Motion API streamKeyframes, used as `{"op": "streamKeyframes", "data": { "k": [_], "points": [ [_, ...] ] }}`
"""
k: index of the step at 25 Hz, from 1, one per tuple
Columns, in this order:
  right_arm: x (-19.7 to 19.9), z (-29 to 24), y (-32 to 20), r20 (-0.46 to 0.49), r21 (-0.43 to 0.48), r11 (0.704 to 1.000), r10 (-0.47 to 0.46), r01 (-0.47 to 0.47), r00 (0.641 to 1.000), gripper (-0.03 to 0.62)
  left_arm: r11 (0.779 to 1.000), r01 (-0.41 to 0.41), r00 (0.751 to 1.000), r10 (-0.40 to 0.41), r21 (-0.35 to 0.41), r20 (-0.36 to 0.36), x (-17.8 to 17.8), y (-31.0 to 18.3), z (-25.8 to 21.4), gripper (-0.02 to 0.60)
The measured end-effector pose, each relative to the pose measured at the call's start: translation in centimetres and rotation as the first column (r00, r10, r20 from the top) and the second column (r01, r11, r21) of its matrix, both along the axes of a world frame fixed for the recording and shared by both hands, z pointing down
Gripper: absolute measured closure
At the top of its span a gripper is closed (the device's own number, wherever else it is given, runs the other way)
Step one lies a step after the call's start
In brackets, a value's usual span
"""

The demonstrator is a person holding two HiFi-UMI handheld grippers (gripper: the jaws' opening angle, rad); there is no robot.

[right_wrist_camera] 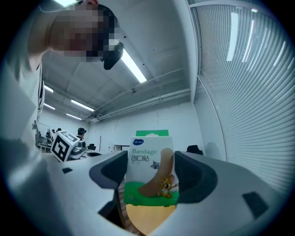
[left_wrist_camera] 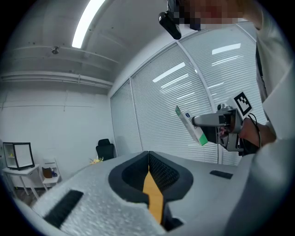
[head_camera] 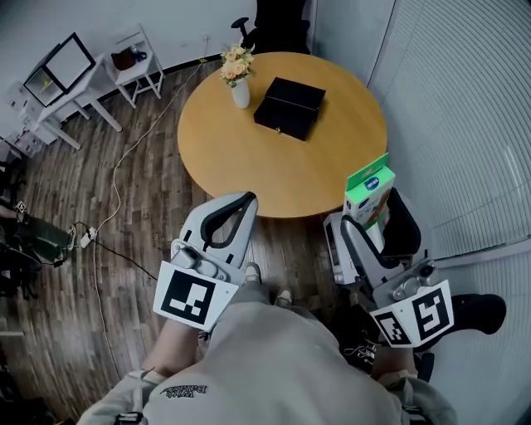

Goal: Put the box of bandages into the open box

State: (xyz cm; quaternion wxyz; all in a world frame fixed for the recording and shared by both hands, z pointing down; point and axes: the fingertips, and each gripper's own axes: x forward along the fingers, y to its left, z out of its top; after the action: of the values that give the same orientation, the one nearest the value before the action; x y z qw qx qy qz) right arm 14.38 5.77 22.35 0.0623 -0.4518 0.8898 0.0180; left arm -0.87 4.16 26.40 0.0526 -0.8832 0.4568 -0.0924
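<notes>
My right gripper [head_camera: 371,217] is shut on the white and green box of bandages [head_camera: 368,196], held upright off the near right edge of the round table. The right gripper view shows the bandage box [right_wrist_camera: 150,177] squeezed between both jaws, its printed face toward the camera. A black box [head_camera: 289,106] lies on the far part of the table; its lid looks down from here. My left gripper [head_camera: 241,203] is shut with nothing in it, jaws pressed together [left_wrist_camera: 148,171], near the table's front edge. The left gripper view catches the bandage box [left_wrist_camera: 191,126] in the right gripper.
A round wooden table [head_camera: 282,158] carries a white vase of flowers [head_camera: 237,75] beside the black box. White blinds [head_camera: 465,108] line the right wall. A cable [head_camera: 124,158] runs over the wood floor at left, near white side tables [head_camera: 137,62]. An office chair [head_camera: 270,25] stands behind the table.
</notes>
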Motion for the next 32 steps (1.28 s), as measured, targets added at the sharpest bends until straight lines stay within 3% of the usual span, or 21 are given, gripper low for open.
{"op": "streamKeyframes", "data": {
  "k": [22,32],
  "points": [
    [0.1,1.1,-0.6,-0.041,0.007,0.999,0.037,-0.037,0.998,0.295,0.999,-0.048,0.999,0.048,0.01,0.011,0.9,-1.0,0.7,0.56],
    [-2.5,1.3,-8.1,-0.068,-0.005,0.998,0.058,-0.059,0.996,0.293,0.997,-0.067,0.998,0.067,-0.022,-0.001,-1.3,-9.1,1.2,0.56]
  ]
}}
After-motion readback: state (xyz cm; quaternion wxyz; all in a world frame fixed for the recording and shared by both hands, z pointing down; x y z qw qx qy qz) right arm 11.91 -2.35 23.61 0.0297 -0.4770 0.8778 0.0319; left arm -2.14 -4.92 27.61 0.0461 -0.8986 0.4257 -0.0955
